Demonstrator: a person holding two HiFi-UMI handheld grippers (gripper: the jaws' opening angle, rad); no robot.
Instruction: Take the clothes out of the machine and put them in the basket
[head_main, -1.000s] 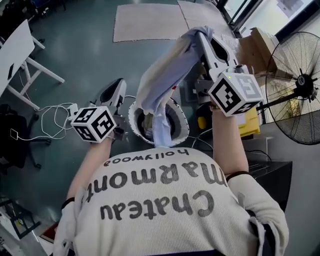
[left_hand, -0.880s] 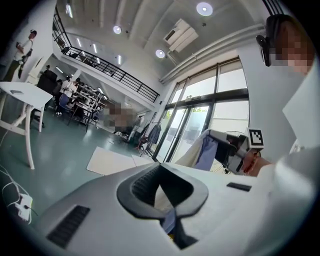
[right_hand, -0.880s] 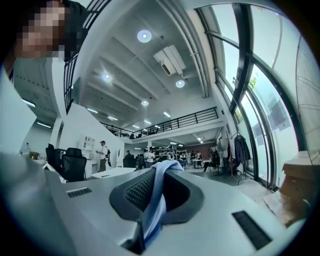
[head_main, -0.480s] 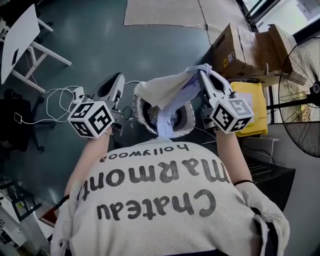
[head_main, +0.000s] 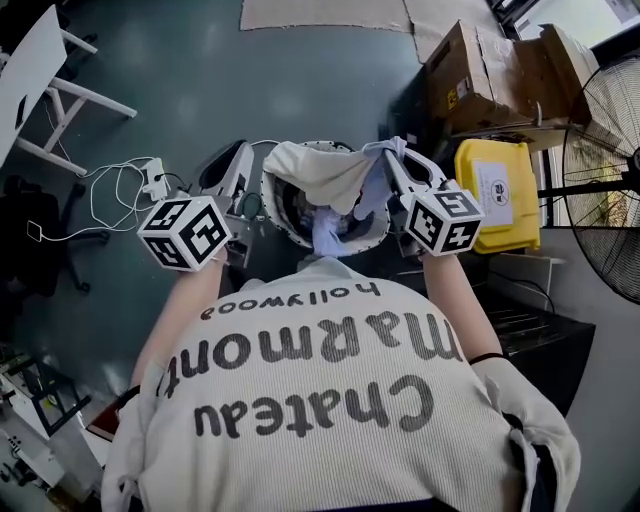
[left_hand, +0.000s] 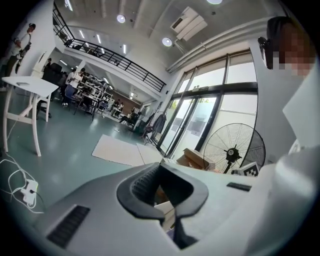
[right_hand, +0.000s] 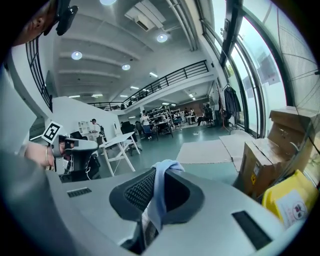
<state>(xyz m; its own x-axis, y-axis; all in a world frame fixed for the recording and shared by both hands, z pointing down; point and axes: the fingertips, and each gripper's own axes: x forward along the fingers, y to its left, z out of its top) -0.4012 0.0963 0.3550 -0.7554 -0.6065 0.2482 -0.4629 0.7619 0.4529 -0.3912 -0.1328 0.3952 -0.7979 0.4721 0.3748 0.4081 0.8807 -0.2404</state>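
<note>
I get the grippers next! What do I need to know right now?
Left gripper: shut, empty, beside the basket.
Right gripper: shut on the clothes, a cream piece and a light blue piece, draped over the basket with the lower end hanging into it.
Done: this bundle is out of the machine.
To do: lower it, open the right gripper so it drops in, then check the machine for more; I cannot make out the machine here.

Teal floor (head_main: 200, 80) bears basket (head_main: 270, 215), boxes (head_main: 490, 70), yellow bin (head_main: 495, 190)
</note>
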